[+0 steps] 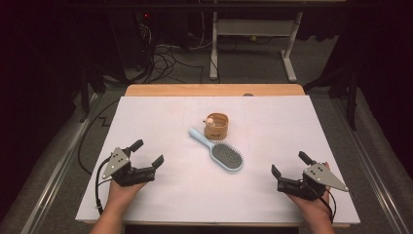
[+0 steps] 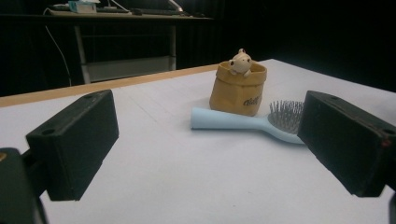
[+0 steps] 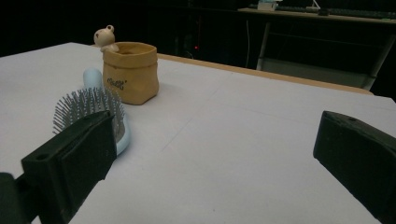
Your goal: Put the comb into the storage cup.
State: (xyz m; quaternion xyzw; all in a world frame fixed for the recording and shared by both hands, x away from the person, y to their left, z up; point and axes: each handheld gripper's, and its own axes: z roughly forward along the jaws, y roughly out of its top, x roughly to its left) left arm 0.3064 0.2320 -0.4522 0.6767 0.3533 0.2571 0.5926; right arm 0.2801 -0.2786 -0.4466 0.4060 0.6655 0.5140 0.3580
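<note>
Both grippers parked at the near edge of the counter (image 1: 146,112), jaws wide, nothing held.

Left gripper (image 1: 147,152) and right gripper (image 1: 288,164) sit well apart on either side, each angled in toward the middle, probably a ready pose before a reach. Brush (image 1: 219,150) lies flat mid-counter, bristles up, handle end running toward the tan pot (image 1: 216,126) and just beside it (touching or not, can't tell). Small bear figure (image 2: 241,62) peeks over the pot's rim. Jaws of both stand fully spread, pads touching nothing; brush is nearer the right one.
</note>
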